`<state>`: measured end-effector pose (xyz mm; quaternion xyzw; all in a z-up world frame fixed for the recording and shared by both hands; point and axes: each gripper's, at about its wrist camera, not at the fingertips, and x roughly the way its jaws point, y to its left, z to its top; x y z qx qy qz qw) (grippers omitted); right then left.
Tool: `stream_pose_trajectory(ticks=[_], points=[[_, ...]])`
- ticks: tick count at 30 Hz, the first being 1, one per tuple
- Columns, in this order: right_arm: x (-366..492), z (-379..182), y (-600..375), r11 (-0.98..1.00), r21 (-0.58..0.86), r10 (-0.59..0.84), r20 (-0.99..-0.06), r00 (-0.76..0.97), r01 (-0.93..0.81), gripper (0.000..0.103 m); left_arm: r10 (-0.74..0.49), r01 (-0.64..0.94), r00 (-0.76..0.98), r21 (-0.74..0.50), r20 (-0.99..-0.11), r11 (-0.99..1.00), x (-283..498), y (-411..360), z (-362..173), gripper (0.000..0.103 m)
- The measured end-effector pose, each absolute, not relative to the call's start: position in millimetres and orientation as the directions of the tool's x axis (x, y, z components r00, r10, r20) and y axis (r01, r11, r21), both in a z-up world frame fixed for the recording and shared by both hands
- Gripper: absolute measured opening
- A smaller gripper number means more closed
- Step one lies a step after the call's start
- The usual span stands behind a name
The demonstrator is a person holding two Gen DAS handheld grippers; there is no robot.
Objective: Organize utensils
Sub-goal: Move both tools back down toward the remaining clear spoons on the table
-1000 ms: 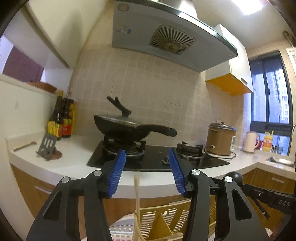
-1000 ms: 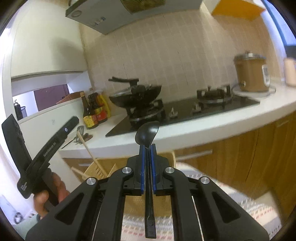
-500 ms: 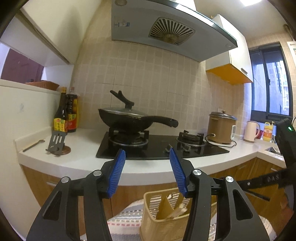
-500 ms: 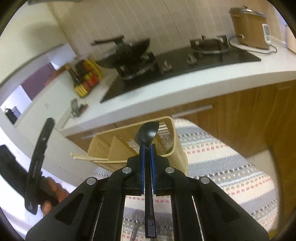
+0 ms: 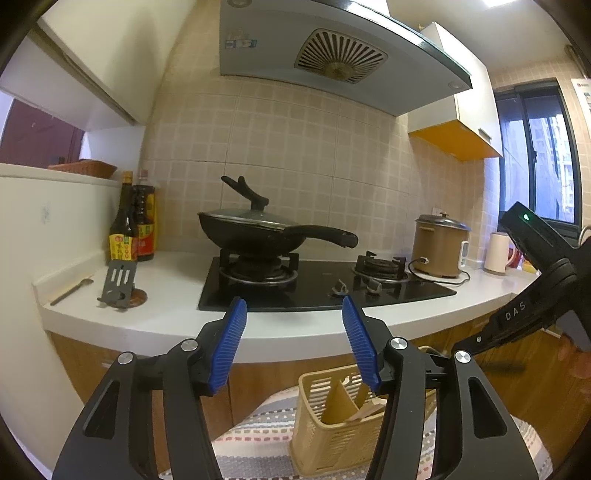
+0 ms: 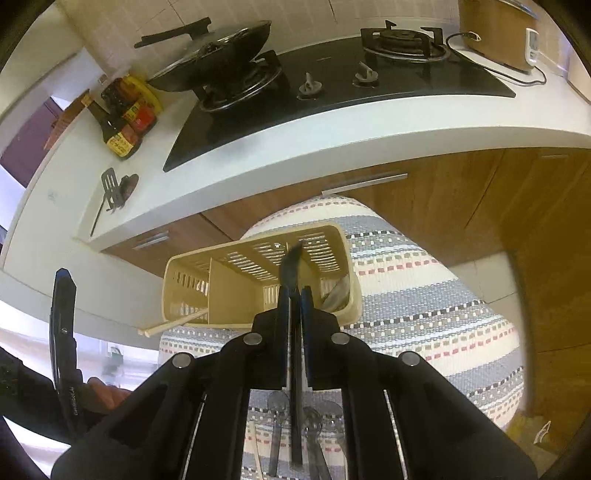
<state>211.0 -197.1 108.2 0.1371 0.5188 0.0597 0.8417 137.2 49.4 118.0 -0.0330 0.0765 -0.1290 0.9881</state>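
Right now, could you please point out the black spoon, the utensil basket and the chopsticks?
black spoon (image 6: 291,260): right wrist view, on its bowl.
utensil basket (image 6: 258,242): right wrist view, far rim.
chopsticks (image 6: 173,322): right wrist view, on the shafts sticking out.

We see a warm, evenly lit kitchen; a ceiling light (image 5: 506,3) glares white at the top edge of the left wrist view, and the window (image 5: 535,155) shows dim outside. Both views bend strongly toward black rounded corners, curving the countertop (image 6: 332,140). The glossy stovetop (image 6: 369,85) carries soft reflections. In the right wrist view the black spoon (image 6: 291,266) tip is smeared by motion blur, and the lower left burns out to white. Shadows stay soft under the counter
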Motion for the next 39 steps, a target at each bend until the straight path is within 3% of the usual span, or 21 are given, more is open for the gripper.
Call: stream_pose_trajectory(ticks=[7, 12, 13, 14, 15, 17, 20, 24, 27, 29, 35, 39], points=[[212, 113, -201, 0.953, 0.297, 0.236, -0.853, 0.466, 0.059, 0.010, -0.264, 0.251, 0.953, -0.101, -0.147, 0.963, 132, 56, 120, 0.053], [181, 131, -198, 0.954, 0.301, 0.257, -0.801, 0.541, -0.008, 0.012, -0.268, 0.256, 0.951, -0.092, -0.155, 0.962, 124, 60, 123, 0.054], [167, 135, -197, 0.952, 0.305, 0.269, -0.776, 0.570, -0.034, 0.016, -0.281, 0.268, 0.946, -0.096, -0.160, 0.959, 119, 62, 123, 0.059], [156, 136, -197, 0.952, 0.303, 0.273, -0.758, 0.593, -0.050, 0.030, -0.292, 0.279, 0.942, -0.099, -0.165, 0.955, 115, 64, 122, 0.067], [140, 137, -197, 0.952, 0.298, 0.274, -0.730, 0.626, -0.069, 0.051, -0.299, 0.284, 0.938, -0.103, -0.176, 0.953, 109, 66, 119, 0.070], [108, 134, -199, 0.959, 0.270, 0.256, -0.673, 0.694, -0.093, 0.062, -0.314, 0.297, 0.926, -0.108, -0.208, 0.949, 99, 68, 111, 0.071], [72, 109, -200, 0.971, 0.213, 0.222, -0.652, 0.725, -0.107, 0.062, -0.320, 0.300, 0.900, -0.110, -0.297, 0.947, 89, 67, 92, 0.071], [54, 67, -210, 0.965, 0.236, 0.246, -0.683, 0.688, -0.111, 0.062, -0.414, 0.379, 0.773, -0.174, -0.481, 0.909, 85, 58, 52, 0.071], [51, 34, -210, 0.966, 0.224, 0.254, -0.728, 0.637, -0.130, 0.061, -0.470, 0.413, 0.619, -0.248, -0.629, 0.876, 94, 39, 11, 0.065], [51, 14, -206, 0.968, 0.206, 0.251, -0.761, 0.599, -0.143, 0.057, -0.490, 0.414, 0.539, -0.291, -0.685, 0.862, 105, 30, -10, 0.053], [48, -28, -197, 0.969, 0.160, 0.235, -0.832, 0.503, -0.189, 0.042, -0.462, 0.381, 0.404, -0.313, -0.790, 0.870, 131, 10, -50, 0.053], [47, -43, -192, 0.966, 0.133, 0.223, -0.862, 0.455, -0.222, 0.037, -0.418, 0.433, 0.390, -0.237, -0.821, 0.870, 122, -6, -52, 0.053]])
